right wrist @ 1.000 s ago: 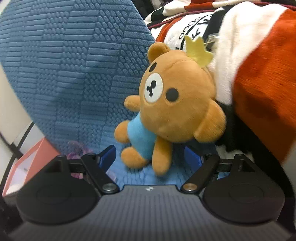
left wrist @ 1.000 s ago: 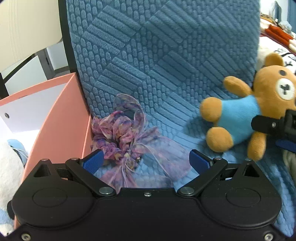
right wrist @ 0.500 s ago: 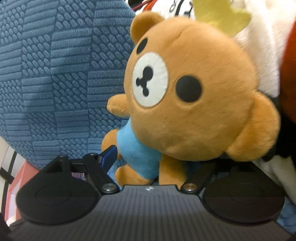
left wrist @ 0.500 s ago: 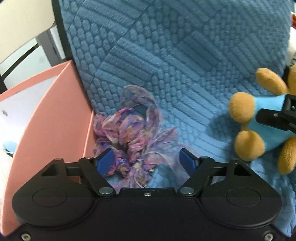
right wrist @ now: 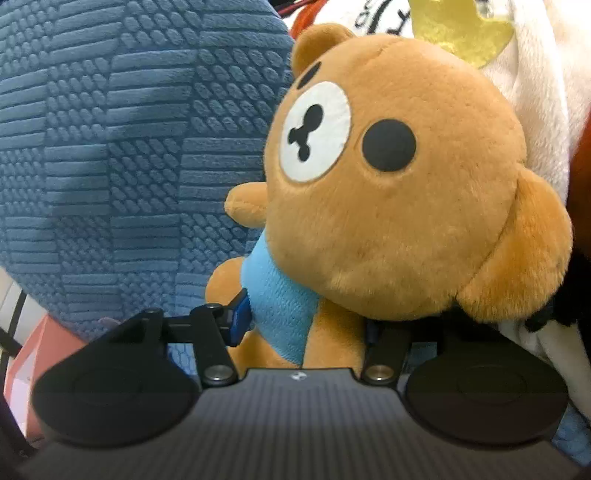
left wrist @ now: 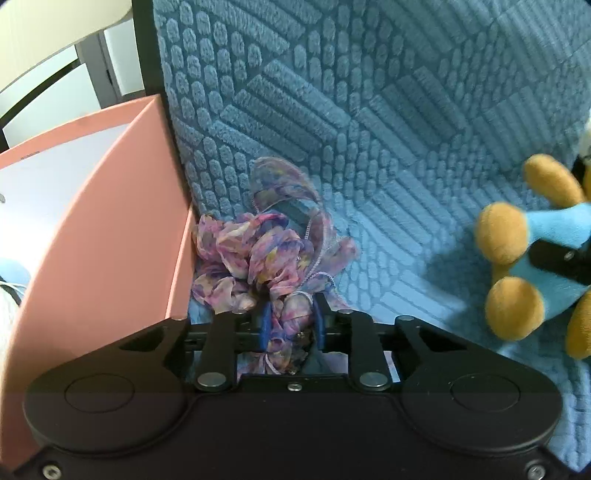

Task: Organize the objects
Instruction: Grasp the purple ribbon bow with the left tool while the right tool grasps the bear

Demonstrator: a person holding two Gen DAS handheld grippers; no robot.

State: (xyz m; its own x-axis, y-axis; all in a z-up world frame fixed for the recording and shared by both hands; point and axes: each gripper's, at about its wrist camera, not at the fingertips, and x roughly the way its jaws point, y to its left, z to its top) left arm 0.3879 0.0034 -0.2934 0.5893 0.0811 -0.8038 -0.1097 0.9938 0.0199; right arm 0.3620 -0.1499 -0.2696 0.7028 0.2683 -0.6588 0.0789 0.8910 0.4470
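Observation:
A pink and purple floral scrunchie (left wrist: 266,254) lies on the blue textured cushion (left wrist: 369,110) beside the pink box (left wrist: 110,236). My left gripper (left wrist: 290,325) is shut on the scrunchie's near end. A brown teddy bear in a blue shirt (right wrist: 388,177) fills the right wrist view and also shows at the right of the left wrist view (left wrist: 524,258). My right gripper (right wrist: 306,325) is shut on the bear's blue body, with its left blue pad (right wrist: 242,317) pressed into the shirt; the right pad is hidden behind the bear's leg.
The pink box is open, with a white inner wall (left wrist: 48,184) and a white plush (left wrist: 7,314) at its left edge. A white, red and black blanket (right wrist: 546,92) lies behind the bear. A yellow crown shape (right wrist: 461,26) sits above the bear's head.
My left gripper's fingers have closed from wide open onto the scrunchie. My right gripper moved in on the bear and closed on its body.

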